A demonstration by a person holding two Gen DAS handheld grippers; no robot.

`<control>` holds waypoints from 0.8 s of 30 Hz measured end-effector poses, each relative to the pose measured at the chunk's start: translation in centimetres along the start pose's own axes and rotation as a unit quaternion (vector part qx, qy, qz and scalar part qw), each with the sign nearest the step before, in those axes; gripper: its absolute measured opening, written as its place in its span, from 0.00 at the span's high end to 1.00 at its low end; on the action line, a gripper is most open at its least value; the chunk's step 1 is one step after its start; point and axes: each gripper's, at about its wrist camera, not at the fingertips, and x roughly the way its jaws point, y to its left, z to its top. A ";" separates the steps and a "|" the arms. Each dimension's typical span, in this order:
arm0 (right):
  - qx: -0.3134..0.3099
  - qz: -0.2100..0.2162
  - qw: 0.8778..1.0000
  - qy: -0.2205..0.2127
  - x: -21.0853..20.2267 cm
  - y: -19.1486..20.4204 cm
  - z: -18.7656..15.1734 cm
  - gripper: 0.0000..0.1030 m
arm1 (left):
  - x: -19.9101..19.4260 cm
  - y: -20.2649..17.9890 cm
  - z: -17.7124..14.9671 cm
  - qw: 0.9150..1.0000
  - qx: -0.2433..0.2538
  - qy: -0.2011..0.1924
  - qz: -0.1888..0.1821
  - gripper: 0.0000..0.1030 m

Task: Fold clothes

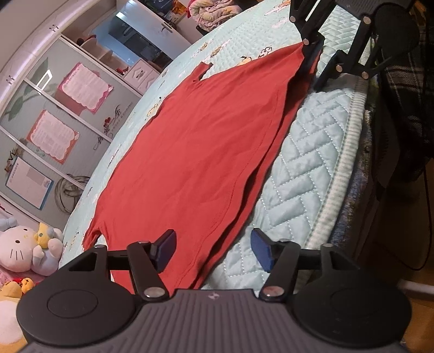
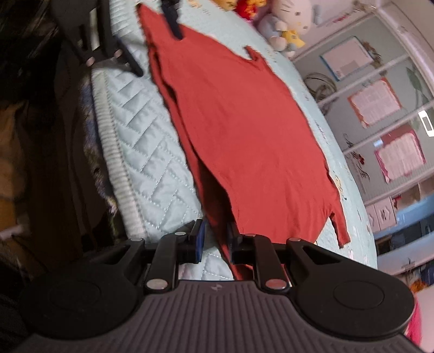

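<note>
A red shirt [image 1: 195,152] lies flat on the light-blue quilted bedspread [image 1: 306,173], with two layers showing along the edge nearest the bed's side. My left gripper [image 1: 213,251] stands open over one end of that edge, its blue pads wide apart and pressing on nothing. In the right wrist view the shirt [image 2: 244,130] runs away from my right gripper [image 2: 215,240]. Its jaws are narrowly parted with the shirt's corner between them and a gap beside the left pad. Each view shows the other gripper at the far corner: the right gripper [image 1: 314,78] and the left gripper [image 2: 157,54].
The bed's ribbed side edge [image 1: 339,184] runs close beside the shirt, with dark floor and plaid fabric [image 1: 407,81] past it. Plush toys [image 1: 24,249] sit by one end of the bed. A wardrobe with pink posters [image 1: 84,87] stands on the far side, and a clothes pile [image 1: 211,10] lies beyond.
</note>
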 end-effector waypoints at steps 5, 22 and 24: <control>-0.009 0.016 1.000 0.007 0.8 -0.5 0.7 0.83 | 0.0 0.0 0.0 1.000 -0.005 0.001 -0.001 0.37; 0.038 0.014 0.998 -0.045 0.9 -0.6 2.6 0.75 | -0.6 0.3 1.3 0.992 -0.077 -0.025 -0.100 0.47; 0.044 0.018 0.997 -0.057 0.9 -0.9 2.9 0.63 | -0.3 0.7 1.3 0.989 -0.091 -0.022 -0.117 0.47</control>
